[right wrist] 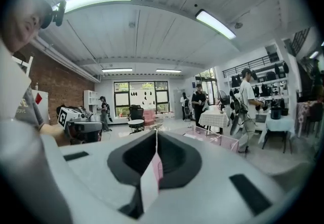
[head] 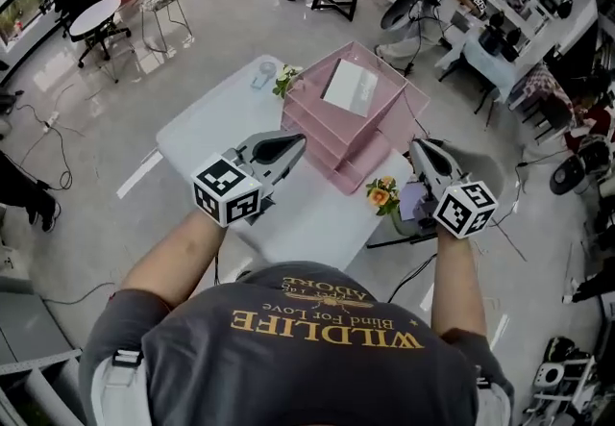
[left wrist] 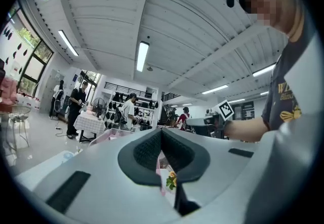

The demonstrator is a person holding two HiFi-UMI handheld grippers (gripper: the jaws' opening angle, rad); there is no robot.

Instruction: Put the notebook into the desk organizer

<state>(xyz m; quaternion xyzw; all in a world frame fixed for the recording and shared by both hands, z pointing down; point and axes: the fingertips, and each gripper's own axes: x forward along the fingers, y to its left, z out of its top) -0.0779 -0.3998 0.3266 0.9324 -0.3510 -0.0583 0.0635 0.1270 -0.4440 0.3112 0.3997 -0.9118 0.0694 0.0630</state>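
Observation:
The pink desk organizer (head: 336, 131) stands at the far side of the white table (head: 207, 126). A white notebook (head: 350, 87) rests inside its top compartment, apart from both grippers. My left gripper (head: 293, 143) hovers just in front of the organizer's left corner, its jaws together with nothing between them. My right gripper (head: 420, 147) is held beyond the organizer's right side, off the table edge, also shut and empty. In the left gripper view the pads (left wrist: 149, 149) meet at the tip. The right gripper view shows the fingertips (right wrist: 156, 134) touching, with the organizer (right wrist: 212, 139) ahead to the right.
A small pot of orange flowers (head: 382, 193) stands at the table's right edge near my right gripper. White flowers (head: 285, 80) and a small pale object (head: 264, 76) sit at the far left corner. People, chairs and other tables fill the room behind.

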